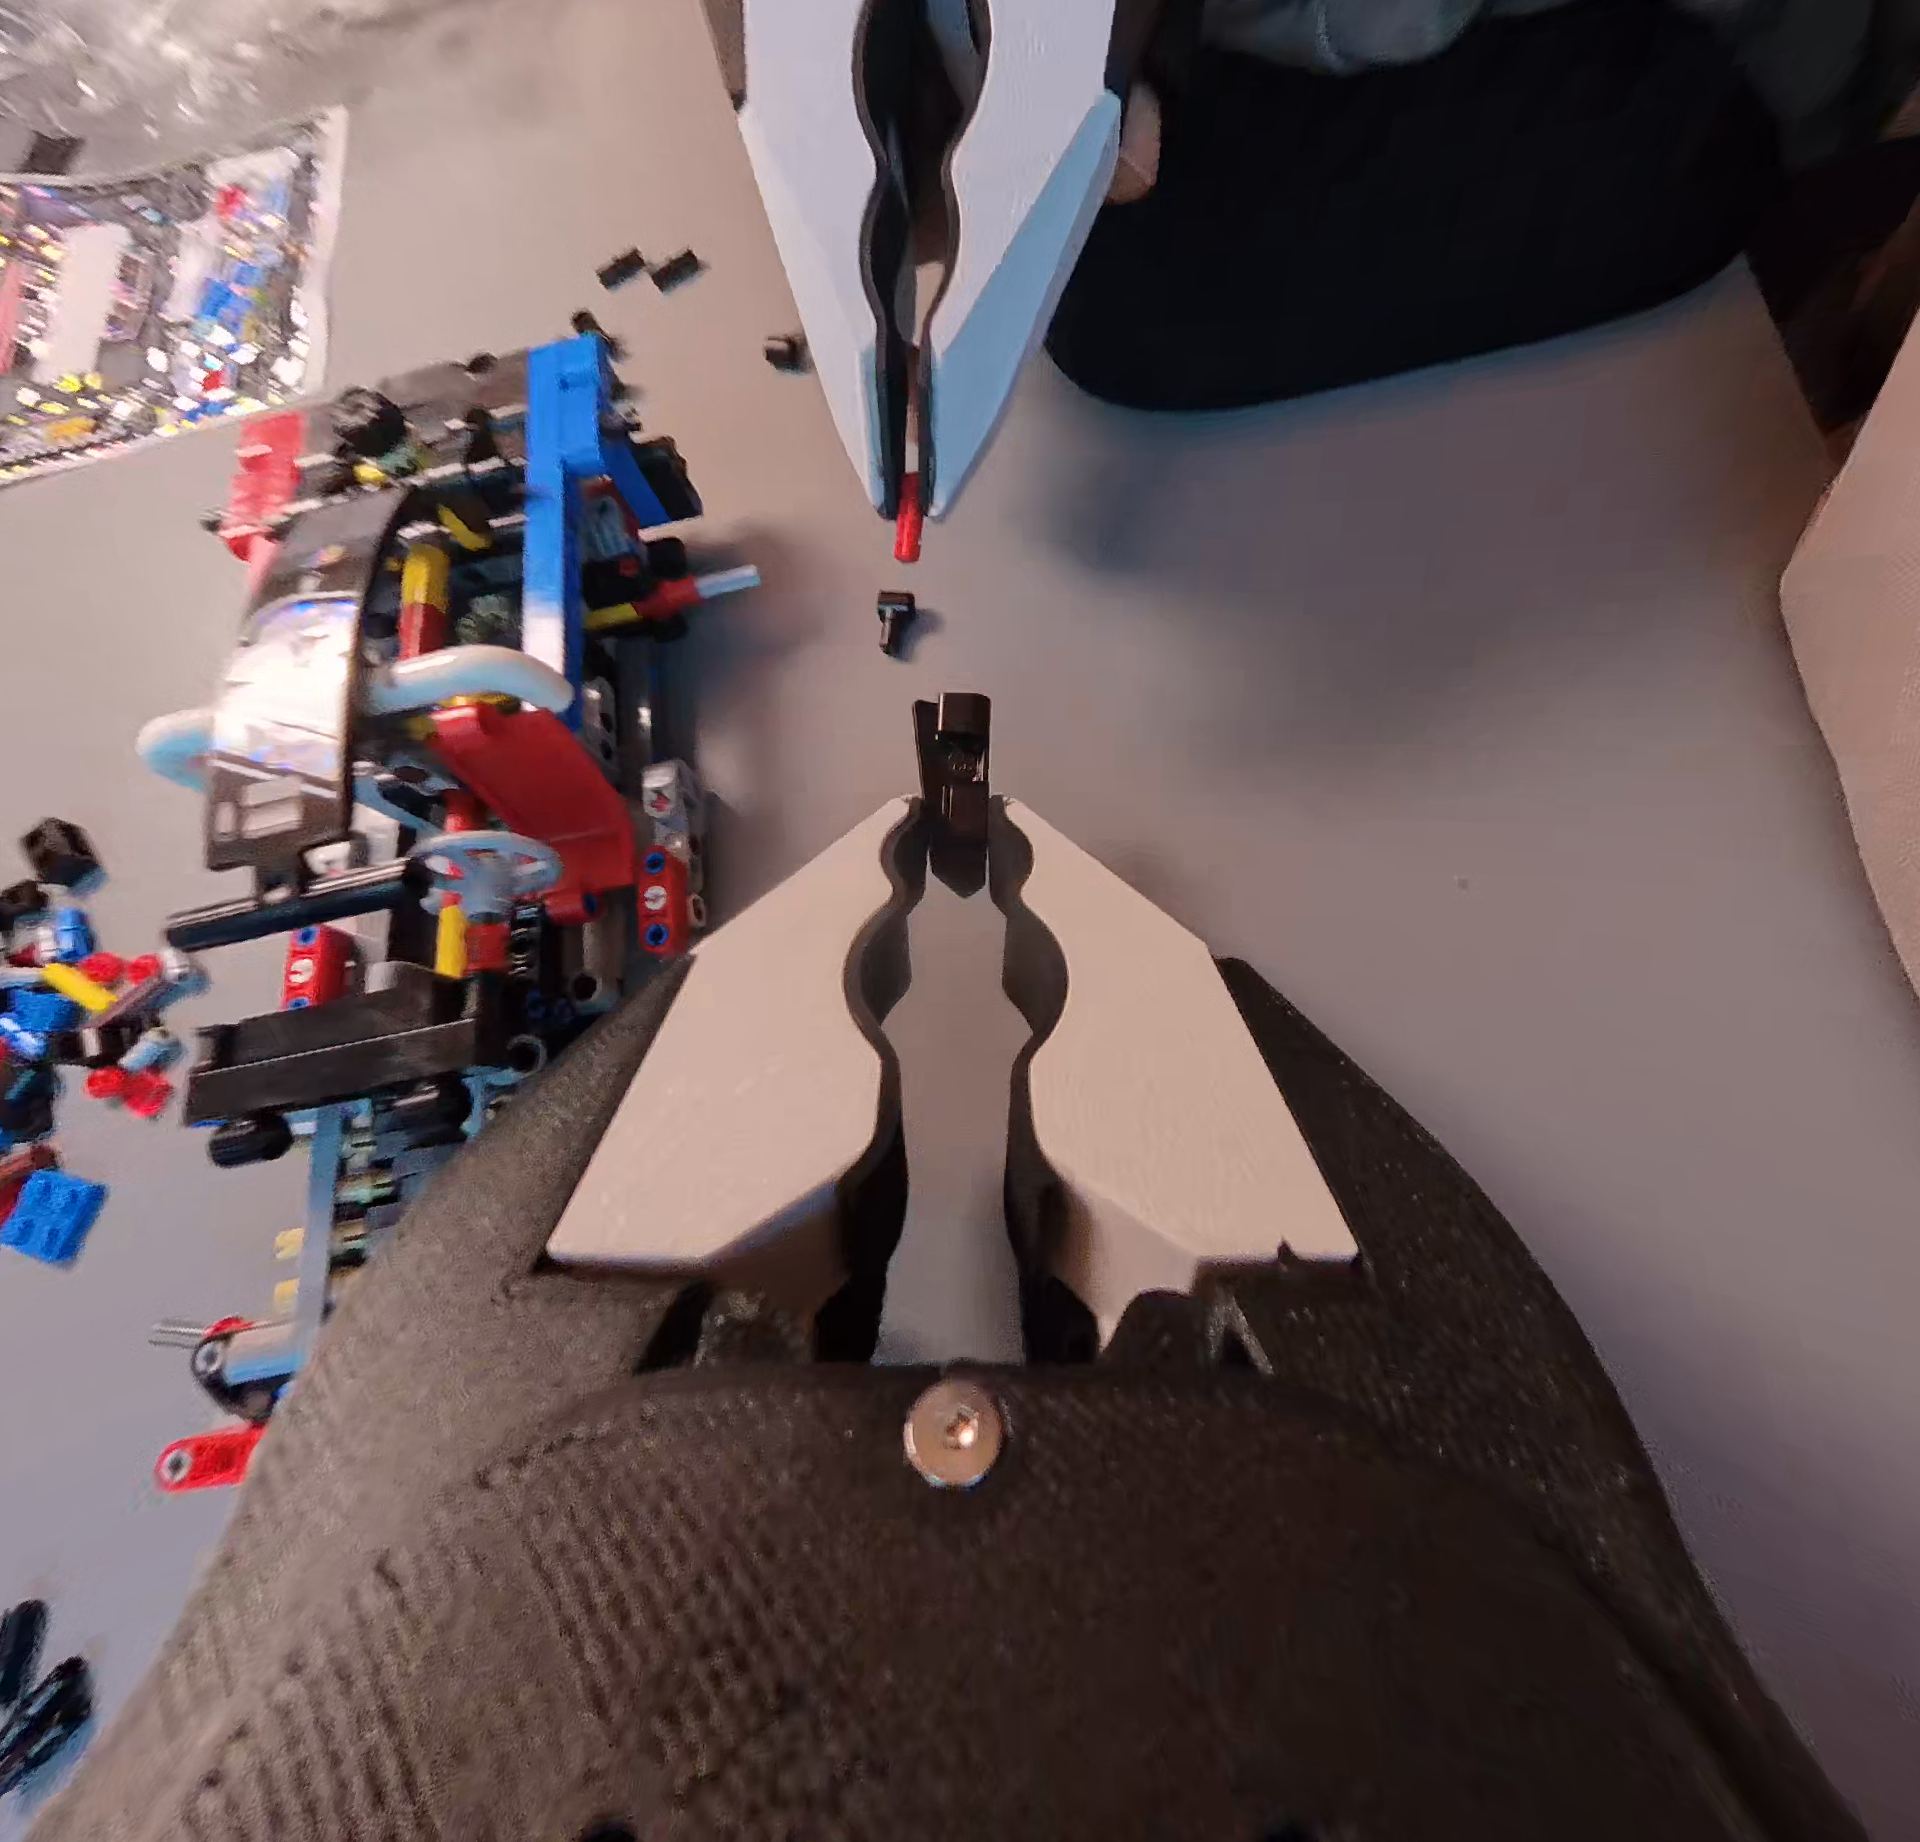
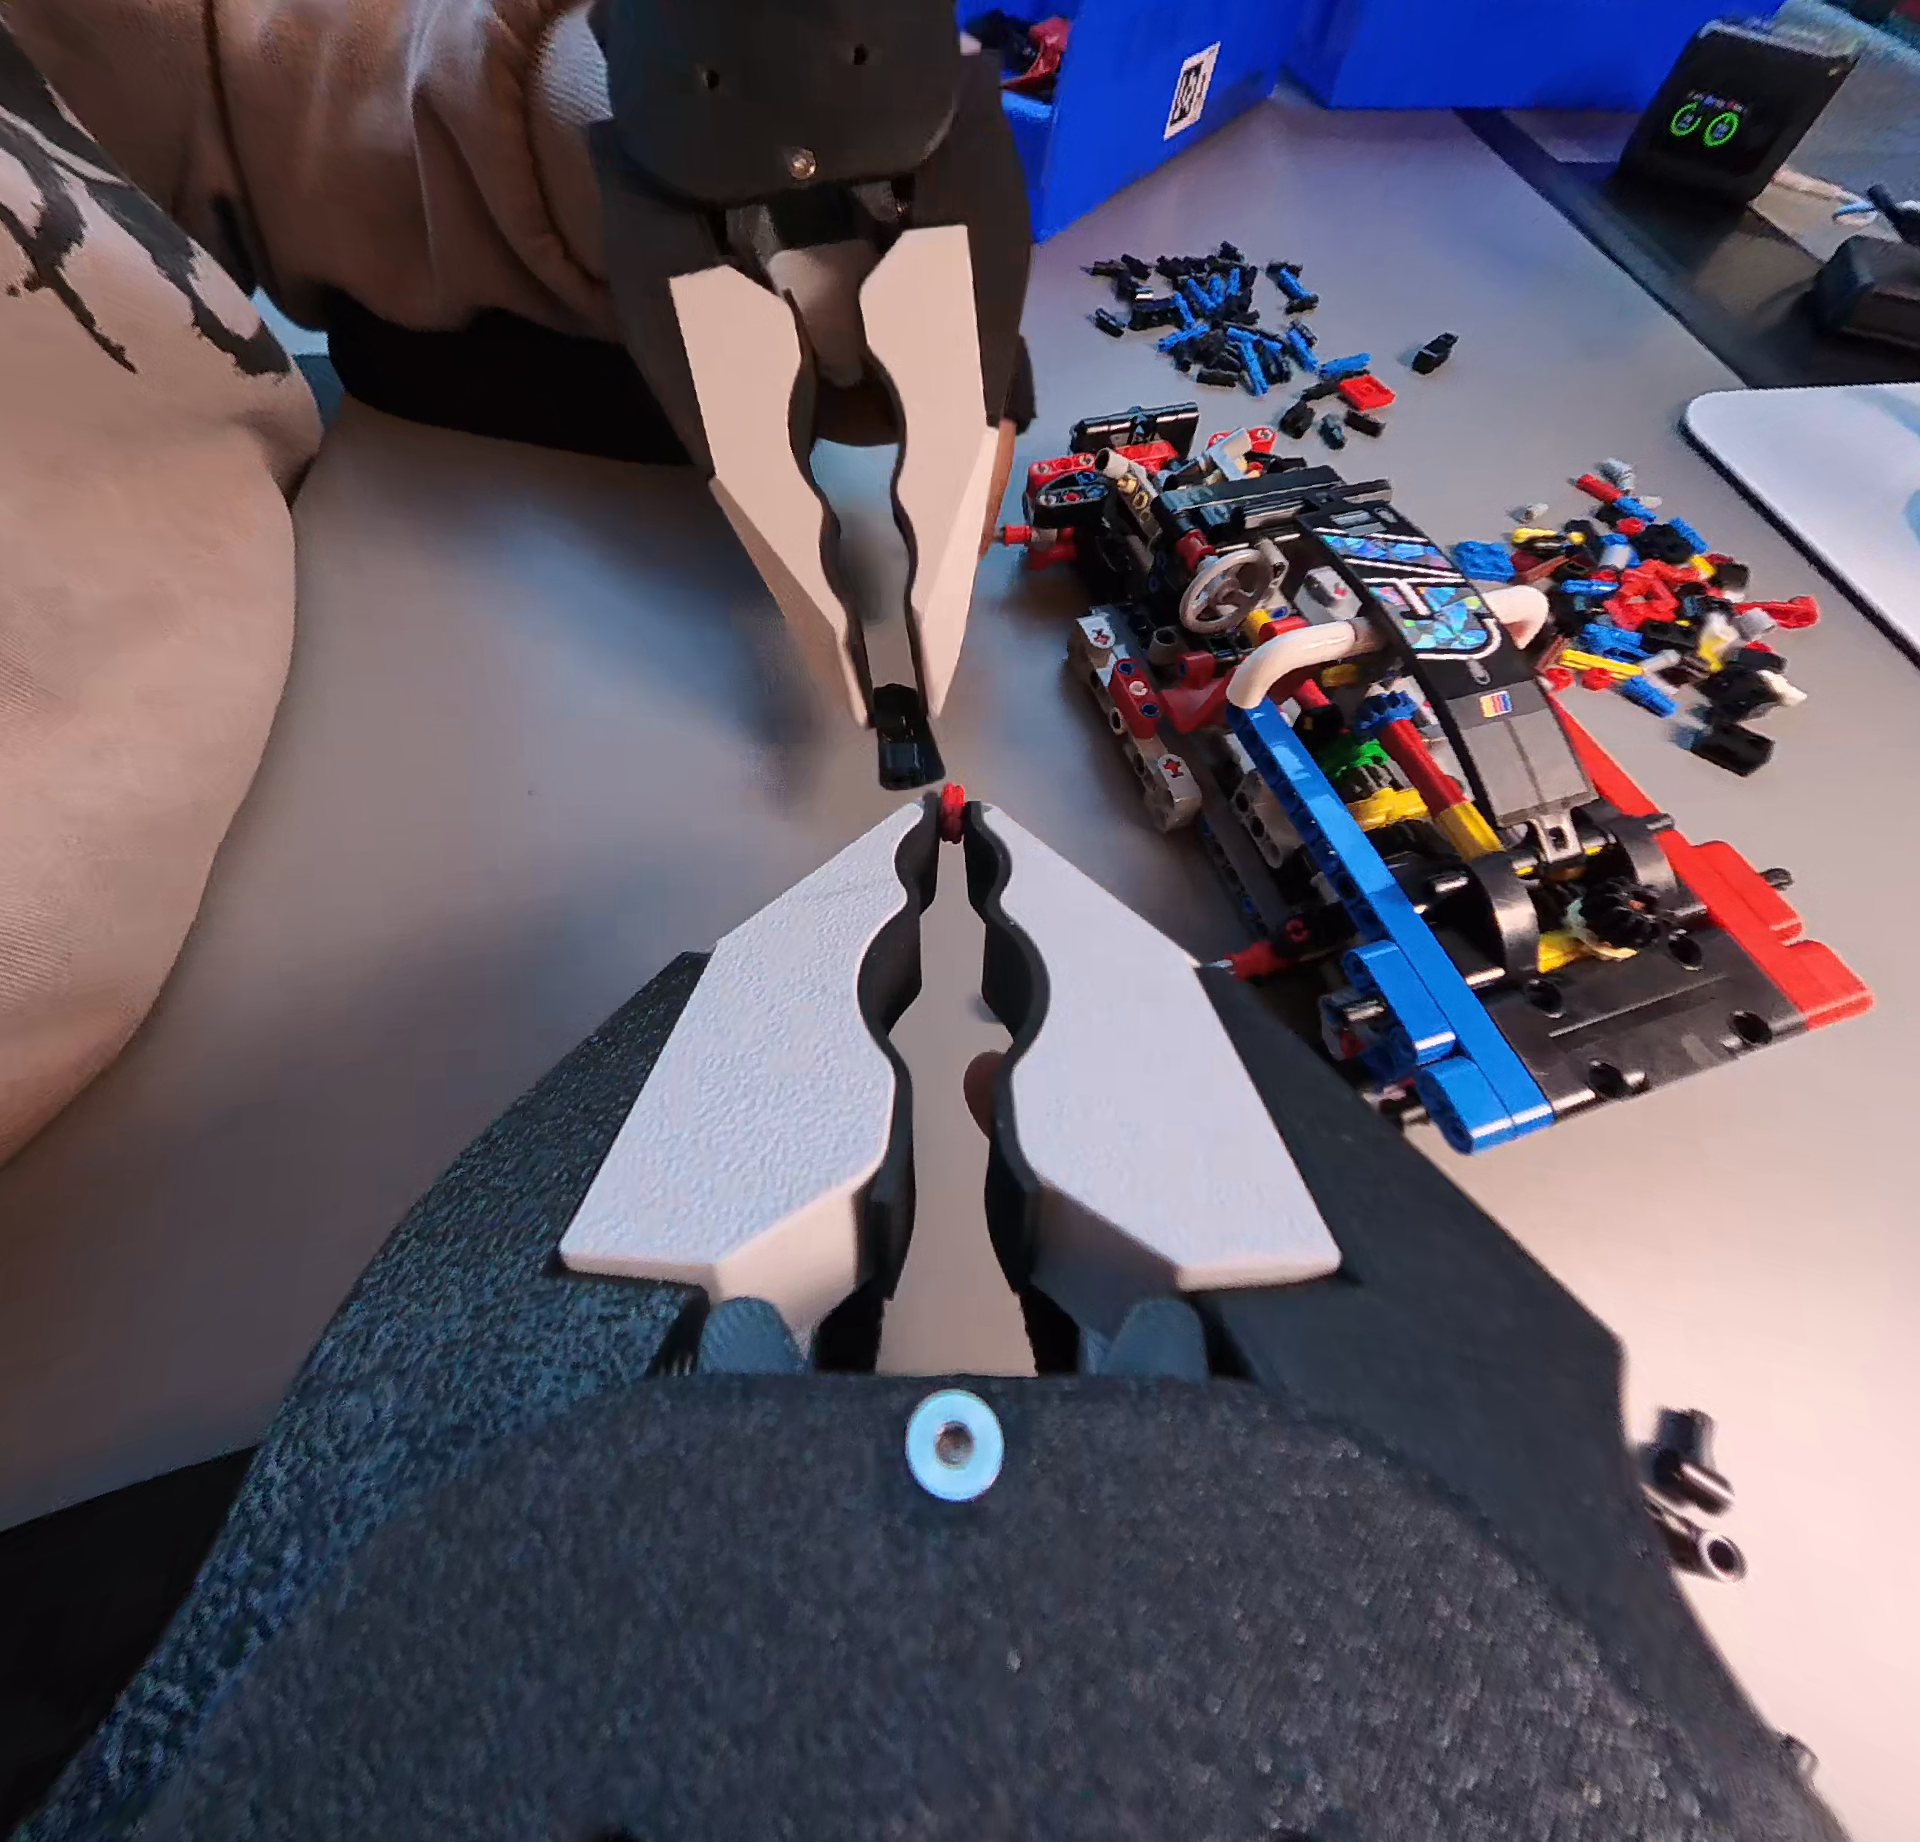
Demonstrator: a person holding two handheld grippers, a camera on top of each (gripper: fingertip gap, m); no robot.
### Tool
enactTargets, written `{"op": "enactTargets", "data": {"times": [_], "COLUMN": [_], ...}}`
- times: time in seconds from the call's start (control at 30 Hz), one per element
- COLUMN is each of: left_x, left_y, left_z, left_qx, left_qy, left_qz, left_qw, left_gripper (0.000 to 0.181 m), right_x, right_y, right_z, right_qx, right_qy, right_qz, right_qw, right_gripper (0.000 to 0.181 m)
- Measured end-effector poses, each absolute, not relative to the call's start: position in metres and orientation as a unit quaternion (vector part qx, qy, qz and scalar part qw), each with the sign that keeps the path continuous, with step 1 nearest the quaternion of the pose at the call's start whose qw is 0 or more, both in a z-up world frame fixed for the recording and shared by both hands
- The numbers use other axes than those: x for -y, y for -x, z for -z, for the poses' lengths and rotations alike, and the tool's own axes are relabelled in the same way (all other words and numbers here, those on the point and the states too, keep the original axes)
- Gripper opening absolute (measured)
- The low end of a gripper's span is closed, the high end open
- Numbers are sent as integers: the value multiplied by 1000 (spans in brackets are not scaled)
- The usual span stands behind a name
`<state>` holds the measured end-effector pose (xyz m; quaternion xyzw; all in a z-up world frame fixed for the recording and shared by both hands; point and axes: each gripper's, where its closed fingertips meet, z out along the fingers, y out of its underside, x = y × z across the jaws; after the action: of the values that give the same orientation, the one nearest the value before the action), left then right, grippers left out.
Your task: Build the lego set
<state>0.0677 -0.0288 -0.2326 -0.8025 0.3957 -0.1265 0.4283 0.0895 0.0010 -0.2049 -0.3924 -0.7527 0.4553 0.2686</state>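
My left gripper [image 1: 954, 810] is shut on a small black connector piece [image 1: 956, 774] that sticks out past its tips. My right gripper [image 2: 951, 821] is shut on a short red pin [image 2: 951, 813]. The two grippers point tip to tip just above the grey table, a small gap apart. In the left wrist view the right gripper [image 1: 909, 504] comes in from the top with the red pin [image 1: 909, 530]. In the right wrist view the left gripper [image 2: 899, 712] comes in from the top with the black piece [image 2: 902, 743]. The half-built lego car [image 2: 1403, 753] lies beside them.
A loose black piece [image 1: 896, 620] lies on the table between the tips. Piles of blue and black pins [image 2: 1226, 327] and mixed parts [image 2: 1662, 608] lie beyond the car. Blue bins [image 2: 1143, 78] stand behind. An instruction booklet [image 1: 156, 306] lies past the car [image 1: 447, 753]. About 5 centimeters separates my left fingertips from my right.
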Motion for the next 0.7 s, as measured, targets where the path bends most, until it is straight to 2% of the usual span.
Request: {"op": "enactTargets", "data": {"times": [0.17, 0.37, 0.5, 0.7], "left_x": [19, 19, 26, 34], "left_y": [-49, -28, -18, -18], "left_z": [193, 150, 125, 113], "left_qx": [-355, -323, -303, -300], "left_qy": [771, 703, 654, 624], "left_qz": [87, 60, 80, 110], "left_qw": [522, 630, 688, 713], "left_gripper": [9, 9, 8, 7], "right_x": [-13, -11, 4, 25], "right_y": [-80, -57, -38, -28], "right_z": [179, 113, 86, 96], "right_qx": [715, 694, 693, 703], "right_qy": [396, 363, 355, 356], "right_qz": [-482, -491, -497, -503], "right_qw": [316, 382, 383, 355], "right_gripper": [2, 1, 2, 2]}}
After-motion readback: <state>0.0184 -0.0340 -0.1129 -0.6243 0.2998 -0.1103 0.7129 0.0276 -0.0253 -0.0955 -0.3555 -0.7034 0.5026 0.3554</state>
